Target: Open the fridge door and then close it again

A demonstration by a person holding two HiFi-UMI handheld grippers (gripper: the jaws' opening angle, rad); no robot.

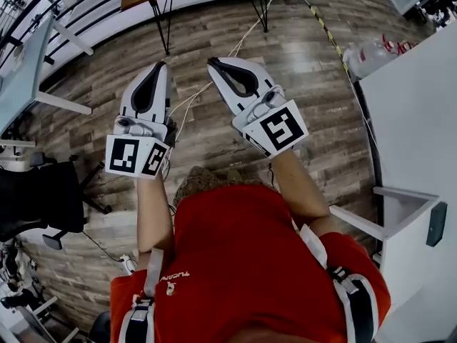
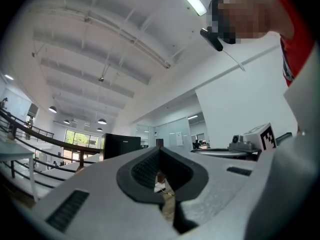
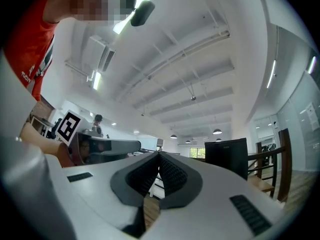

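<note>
Facing fridge (image 2: 122, 145): black box well ahead of me
Left hand-held gripper (image 1: 160, 66): jaws together, empty
Right hand-held gripper (image 1: 213, 62): together, empty
Risk: closed jaws could bump the door (image 3: 226, 156), missing its edge

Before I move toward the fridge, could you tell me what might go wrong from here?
Loose cables trail across the floor just ahead, so a foot could catch one. The left gripper and right gripper are both shut and empty; at the black fridge they may bump the door unless opened first.
</note>
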